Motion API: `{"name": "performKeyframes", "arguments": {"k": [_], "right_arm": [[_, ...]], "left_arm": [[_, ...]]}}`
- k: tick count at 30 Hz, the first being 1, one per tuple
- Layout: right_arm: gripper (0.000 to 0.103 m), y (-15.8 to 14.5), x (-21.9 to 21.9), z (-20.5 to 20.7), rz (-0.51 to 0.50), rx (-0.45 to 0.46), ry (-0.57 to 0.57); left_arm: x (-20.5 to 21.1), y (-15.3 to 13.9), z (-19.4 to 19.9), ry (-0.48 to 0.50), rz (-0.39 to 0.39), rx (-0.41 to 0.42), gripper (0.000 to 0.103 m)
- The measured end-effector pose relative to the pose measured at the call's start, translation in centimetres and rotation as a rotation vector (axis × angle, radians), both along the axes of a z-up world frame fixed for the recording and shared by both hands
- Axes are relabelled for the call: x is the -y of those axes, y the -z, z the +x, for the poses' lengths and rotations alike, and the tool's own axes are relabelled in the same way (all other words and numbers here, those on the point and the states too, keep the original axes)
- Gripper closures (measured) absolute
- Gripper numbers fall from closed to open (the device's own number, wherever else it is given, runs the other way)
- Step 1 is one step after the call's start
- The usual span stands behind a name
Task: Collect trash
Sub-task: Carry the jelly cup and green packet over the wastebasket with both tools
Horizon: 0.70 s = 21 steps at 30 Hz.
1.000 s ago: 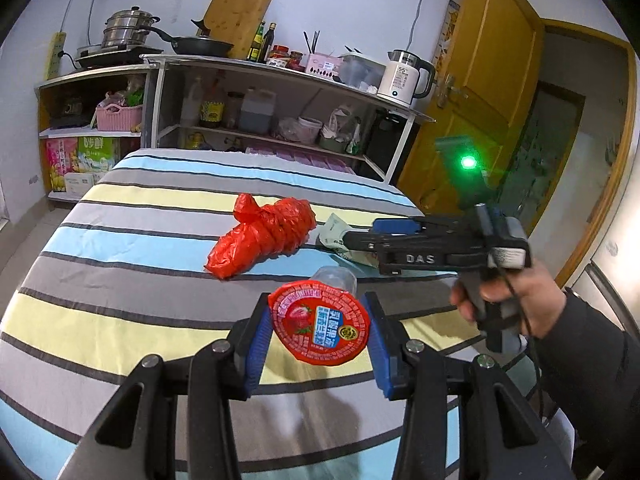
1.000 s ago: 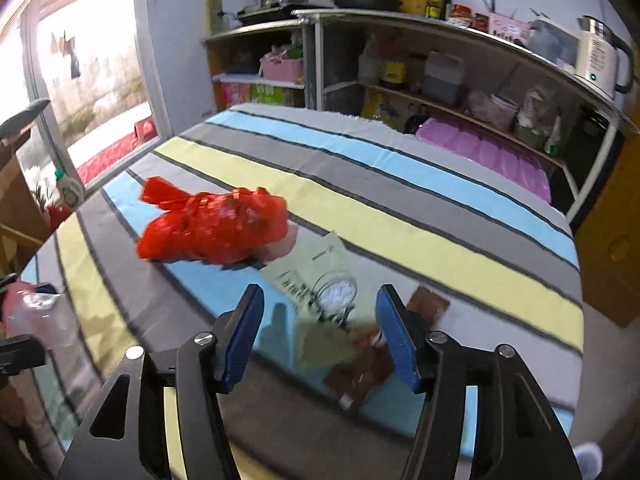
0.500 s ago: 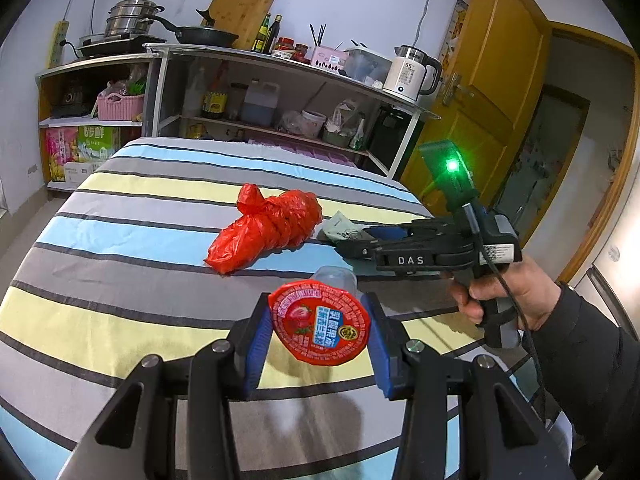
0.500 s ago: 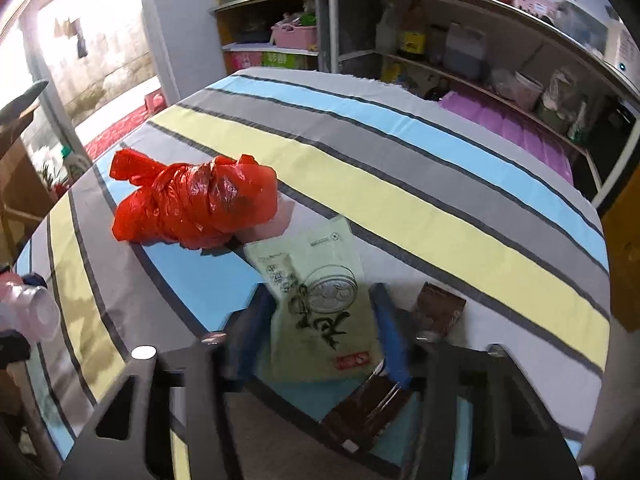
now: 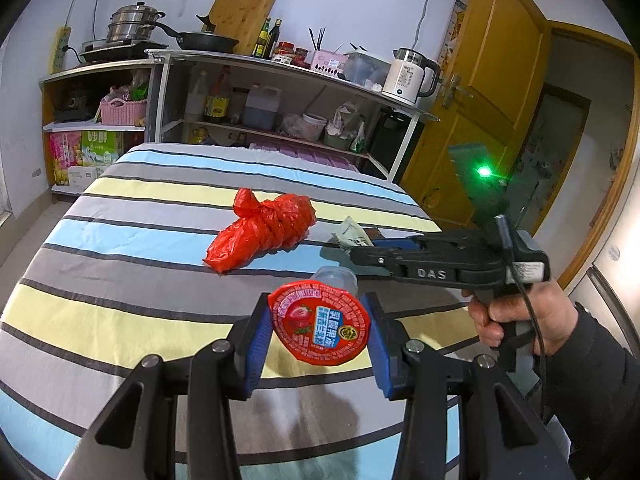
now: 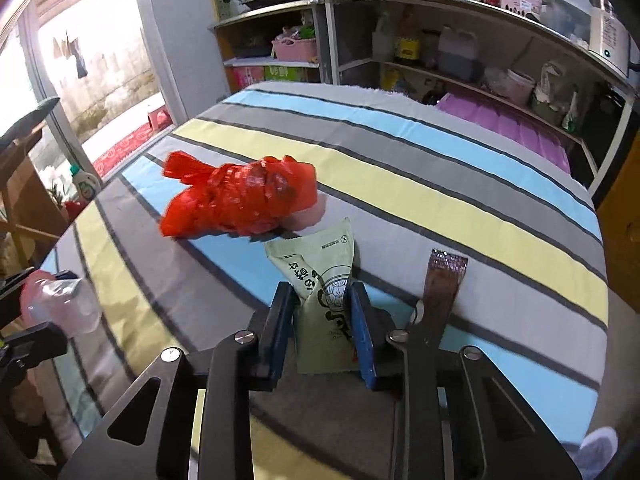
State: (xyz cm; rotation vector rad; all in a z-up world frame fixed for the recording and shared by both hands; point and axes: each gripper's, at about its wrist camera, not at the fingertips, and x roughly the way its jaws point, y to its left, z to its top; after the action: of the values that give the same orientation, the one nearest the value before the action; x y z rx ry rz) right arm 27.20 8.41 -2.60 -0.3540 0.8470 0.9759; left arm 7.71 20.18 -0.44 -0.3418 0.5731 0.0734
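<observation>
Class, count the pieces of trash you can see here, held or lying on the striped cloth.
4: jelly cup in left jaws, green packet in right jaws, red bag and brown wrapper on the cloth.

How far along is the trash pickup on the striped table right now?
Done: the left gripper holds a jelly cup off the table. In hand: the right gripper has just been closing its jaws on the green packet, now pinched between them but not visibly lifted. Left: the red plastic bag and the brown wrapper lie on the striped cloth. No bin is in view.
</observation>
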Motion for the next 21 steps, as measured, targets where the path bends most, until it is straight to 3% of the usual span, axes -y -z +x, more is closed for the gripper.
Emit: {"name": "performKeyframes", "arguments": {"k": [21], "right_arm": [[0.073, -5.5, 12.9, -7.6, 0.163, 0.068, 0.222]], "left_arm": [[7.6, -3.0, 0.8, 0.113, 0.059, 0.032, 0.057]]}}
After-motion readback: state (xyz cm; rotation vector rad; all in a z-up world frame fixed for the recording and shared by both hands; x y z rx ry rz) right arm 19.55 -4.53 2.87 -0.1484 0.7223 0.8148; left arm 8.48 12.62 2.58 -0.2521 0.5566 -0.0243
